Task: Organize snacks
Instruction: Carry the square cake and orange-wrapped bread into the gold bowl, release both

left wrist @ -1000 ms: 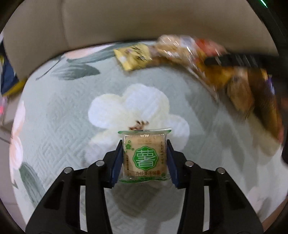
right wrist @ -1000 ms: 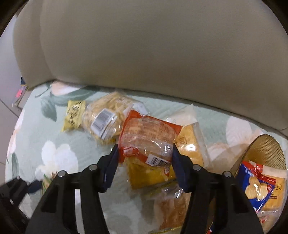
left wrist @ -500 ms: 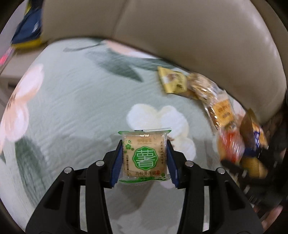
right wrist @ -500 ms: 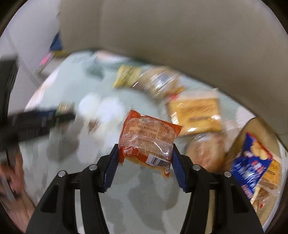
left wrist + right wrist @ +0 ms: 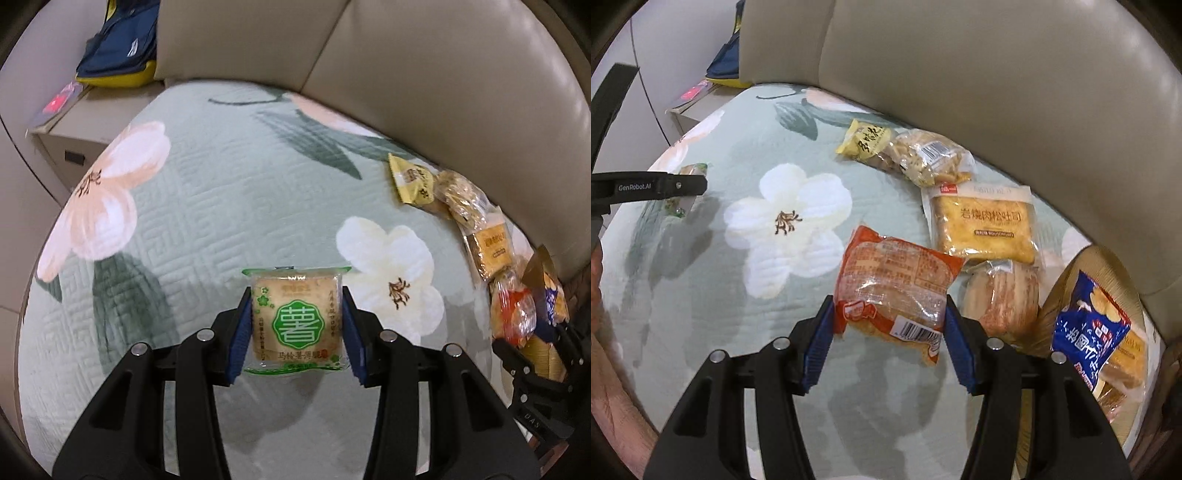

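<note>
My left gripper [image 5: 297, 328] is shut on a small clear packet with a green round label [image 5: 297, 321] and holds it above the flowered green quilt [image 5: 207, 206]. My right gripper [image 5: 888, 332] is shut on an orange bread packet [image 5: 894, 284], held above the quilt [image 5: 738, 295]. The left gripper also shows at the left of the right wrist view [image 5: 679, 186]. The right gripper with its orange packet [image 5: 517, 317] shows at the right edge of the left wrist view.
Loose snacks lie by the beige backrest [image 5: 960, 74]: a yellow packet [image 5: 866, 142], a clear bag of sticks [image 5: 931, 157], a yellow toast pack [image 5: 982, 225], a round bread [image 5: 1001, 295]. A blue chip bag [image 5: 1089, 332] lies in a basket [image 5: 1067, 273]. A blue-yellow bag [image 5: 118, 48] sits on a side table.
Both views have swung and steadied; the left gripper has turned left so the snack pile sits at its right edge. Both grippers still hold their packets.
</note>
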{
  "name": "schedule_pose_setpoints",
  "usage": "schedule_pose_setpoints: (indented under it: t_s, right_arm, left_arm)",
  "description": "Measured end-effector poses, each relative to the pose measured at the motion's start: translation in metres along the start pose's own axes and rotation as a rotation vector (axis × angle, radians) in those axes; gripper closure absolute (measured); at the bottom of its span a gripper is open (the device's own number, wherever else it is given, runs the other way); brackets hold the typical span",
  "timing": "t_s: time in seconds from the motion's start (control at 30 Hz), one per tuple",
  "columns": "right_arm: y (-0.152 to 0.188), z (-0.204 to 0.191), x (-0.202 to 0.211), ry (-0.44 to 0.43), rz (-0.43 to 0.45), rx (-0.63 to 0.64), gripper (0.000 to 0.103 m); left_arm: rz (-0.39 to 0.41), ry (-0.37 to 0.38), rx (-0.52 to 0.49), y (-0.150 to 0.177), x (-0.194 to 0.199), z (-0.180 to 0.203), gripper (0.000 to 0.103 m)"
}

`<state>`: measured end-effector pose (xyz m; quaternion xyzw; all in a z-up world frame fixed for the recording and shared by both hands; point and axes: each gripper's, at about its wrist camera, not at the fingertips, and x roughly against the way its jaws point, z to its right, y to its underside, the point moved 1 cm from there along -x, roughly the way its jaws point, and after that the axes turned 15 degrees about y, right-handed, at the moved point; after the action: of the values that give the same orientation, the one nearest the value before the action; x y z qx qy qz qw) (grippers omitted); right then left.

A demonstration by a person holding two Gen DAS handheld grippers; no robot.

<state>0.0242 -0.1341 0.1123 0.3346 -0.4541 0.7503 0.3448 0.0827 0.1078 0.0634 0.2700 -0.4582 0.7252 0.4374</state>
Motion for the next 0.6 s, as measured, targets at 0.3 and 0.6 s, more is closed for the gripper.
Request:
schedule_pose_setpoints:
  t_s: [0.3, 0.6]
  right_arm:
    - [-0.016, 0.016, 0.033, -0.027, 0.145, -0.092, 0.048]
    - [-0.015, 0.091, 0.056, -0.115, 0.226, -0.429, 0.048]
  left_arm:
    - [0.040, -0.010, -0.117, 0.014, 0.006, 0.020, 0.059]
    - [0.049, -0.003, -0.215, 0.021, 0.000, 0.036, 0.059]
